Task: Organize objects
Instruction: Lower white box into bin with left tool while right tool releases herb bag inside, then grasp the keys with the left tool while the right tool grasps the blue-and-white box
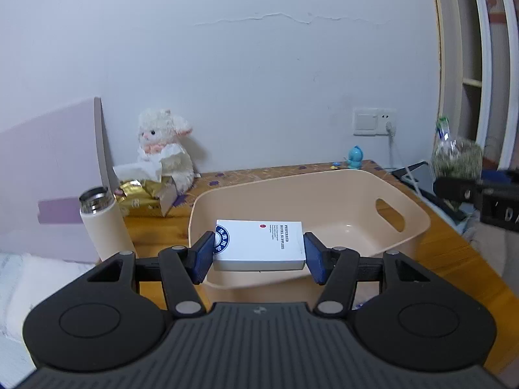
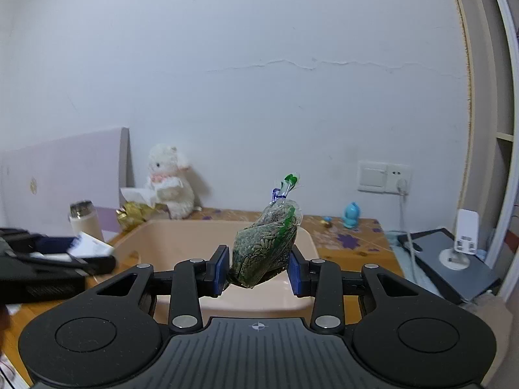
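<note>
- Left wrist view: the left gripper [image 1: 259,253] has its blue pads clamped on the short ends of a white box [image 1: 259,244], carried flat with its printed top facing up.
- The box hangs over the near rim of the beige plastic basket [image 1: 418,223], which sits on the wooden table [image 1: 454,253]; the stretch of basket floor that shows here is bare.
- Left of the basket stands a cream flask [image 1: 105,223] with a steel top, and behind it a gold foil packet [image 1: 139,193] with crumpled white paper.
- A white plush lamb [image 1: 163,149] leans on the wall at the back, a small blue figurine [image 1: 356,157] further right.
- At the right edge, the right gripper's black body shows, blurred, with a bag of green pellets [image 1: 457,159] above it.
- Right wrist view: the right gripper [image 2: 258,270] is squeezed onto the lower part of the clear bag of green pellets [image 2: 264,243], tied neck pointing up and tilted right.
- The bag is held above the near edge of the basket [image 2: 155,240], not touching it.
- At the left, blurred, the left gripper's fingers [image 2: 65,259] carry the white box [image 2: 89,244] by the basket's left corner.
- Flask [image 2: 82,218], foil packet [image 2: 134,214], lamb [image 2: 168,181] and figurine [image 2: 352,214] line the back of the table [image 2: 350,246].
- A dark slab [image 2: 454,265] with a white stand on it lies to the right, off the table.
</note>
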Demonstrator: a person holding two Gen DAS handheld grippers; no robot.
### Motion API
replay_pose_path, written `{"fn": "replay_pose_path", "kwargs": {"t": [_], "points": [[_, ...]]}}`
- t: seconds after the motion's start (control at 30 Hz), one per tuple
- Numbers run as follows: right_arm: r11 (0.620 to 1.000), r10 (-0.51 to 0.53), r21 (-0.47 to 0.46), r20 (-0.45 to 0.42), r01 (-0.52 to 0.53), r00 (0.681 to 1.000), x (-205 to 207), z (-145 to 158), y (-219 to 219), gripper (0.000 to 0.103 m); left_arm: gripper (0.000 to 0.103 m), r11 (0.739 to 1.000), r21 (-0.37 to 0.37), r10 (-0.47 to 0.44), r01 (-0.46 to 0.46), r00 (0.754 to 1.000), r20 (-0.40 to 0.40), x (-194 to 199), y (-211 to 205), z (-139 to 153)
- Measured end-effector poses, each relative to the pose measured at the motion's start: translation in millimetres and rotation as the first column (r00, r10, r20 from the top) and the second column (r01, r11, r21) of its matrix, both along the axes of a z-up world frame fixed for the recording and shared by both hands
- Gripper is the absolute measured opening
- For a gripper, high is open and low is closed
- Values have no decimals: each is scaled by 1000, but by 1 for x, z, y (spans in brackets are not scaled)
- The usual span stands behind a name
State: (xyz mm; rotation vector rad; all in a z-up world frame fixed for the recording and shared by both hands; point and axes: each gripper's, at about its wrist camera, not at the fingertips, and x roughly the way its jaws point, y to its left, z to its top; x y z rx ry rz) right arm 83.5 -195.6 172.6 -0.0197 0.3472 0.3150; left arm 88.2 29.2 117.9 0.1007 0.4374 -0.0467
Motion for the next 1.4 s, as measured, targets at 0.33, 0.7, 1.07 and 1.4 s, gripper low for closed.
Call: {"fn": "replay_pose_path", "kwargs": {"t": [0.33,0.7,1.07,1.4], "points": [[1000,24,5,-51,-24,998,40,-13,25,35,60,997,27,75,-74,997,-35,69,-13,-31],[997,16,-77,-166,-29,986,85,-53,45,35,60,992,40,124,-118,973,-195,112,-17,-62],[994,11,-101,-197,-31,980,90,-71,48,54,69,992,39,124,-119,971,-202,115,-11,-66],[997,22,-74,-152,-34,988,63,-47,30,83,92,992,14,125,-124,983,-134,81,-4,-45]]}}
